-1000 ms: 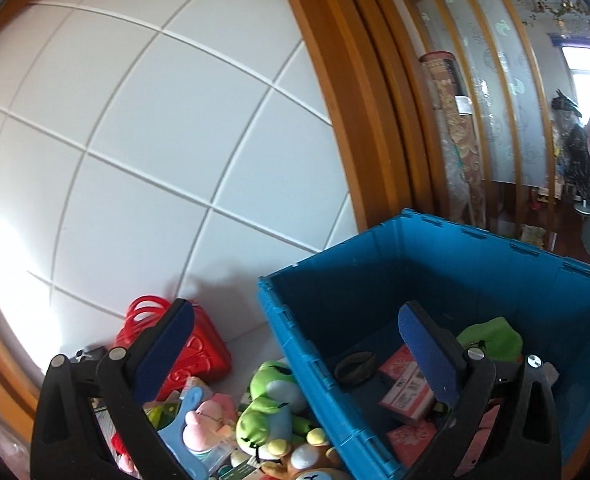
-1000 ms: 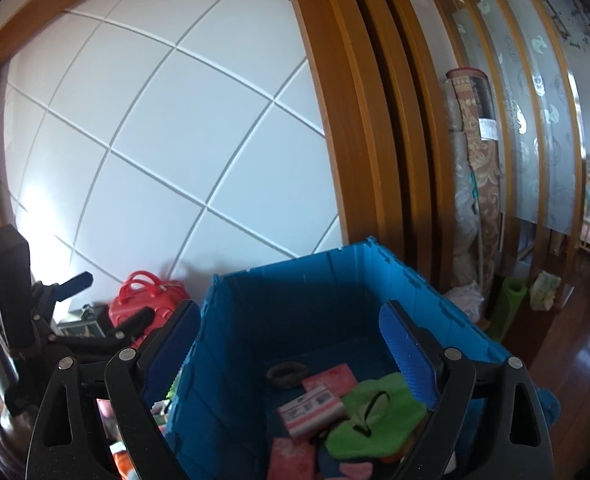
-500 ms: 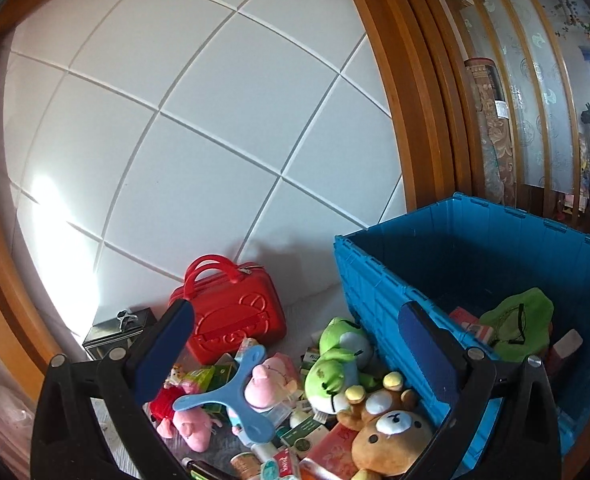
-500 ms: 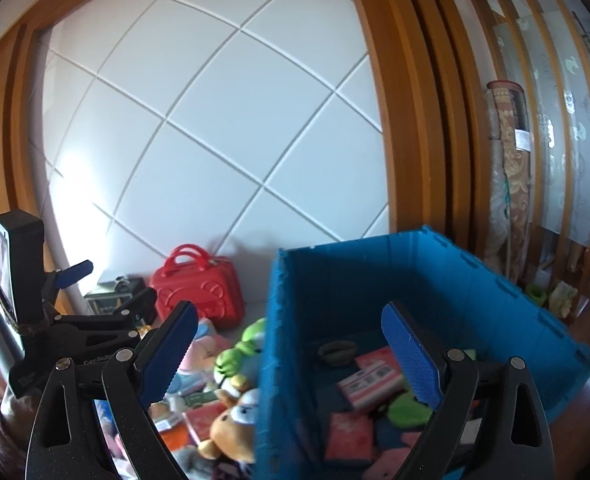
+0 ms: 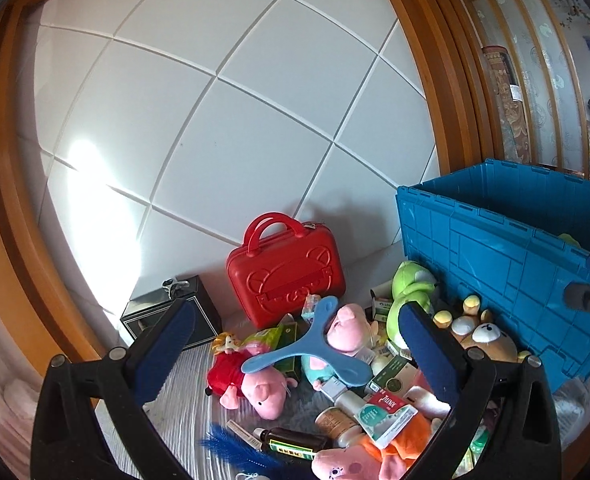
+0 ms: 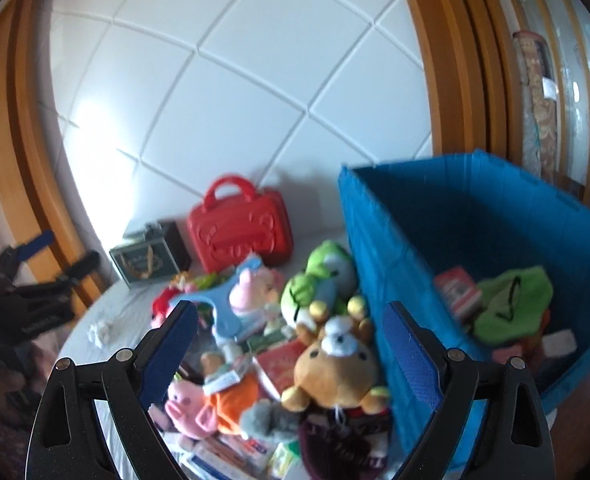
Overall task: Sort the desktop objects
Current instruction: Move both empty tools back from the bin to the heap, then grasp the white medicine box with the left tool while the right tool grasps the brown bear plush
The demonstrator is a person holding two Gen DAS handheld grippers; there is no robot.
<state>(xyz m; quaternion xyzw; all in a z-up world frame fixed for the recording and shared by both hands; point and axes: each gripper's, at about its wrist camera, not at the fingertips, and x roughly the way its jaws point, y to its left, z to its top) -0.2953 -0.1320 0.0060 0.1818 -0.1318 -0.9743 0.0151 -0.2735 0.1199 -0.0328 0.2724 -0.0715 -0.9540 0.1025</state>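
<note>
A heap of toys and small boxes lies on the grey tabletop (image 5: pixel 183 408): a blue three-armed toy (image 5: pixel 309 354), pink pig plushes (image 5: pixel 261 390), a green frog plush (image 5: pixel 409 290), a brown bear plush (image 6: pixel 331 364). A blue crate (image 6: pixel 379 280) stands to the right and holds a green plush (image 6: pixel 511 300) and red boxes. My left gripper (image 5: pixel 295 356) is open and empty above the heap. My right gripper (image 6: pixel 289 350) is open and empty, above the bear by the crate's left wall.
A red toy suitcase (image 5: pixel 285 276) and a dark box (image 5: pixel 175 314) stand at the back against the white panelled wall. Wooden frames flank the wall. The left gripper shows at the left edge of the right wrist view (image 6: pixel 27 304).
Both grippers have swung left and down, away from above the crate's inside toward the toy heap. Both stay open and empty.
</note>
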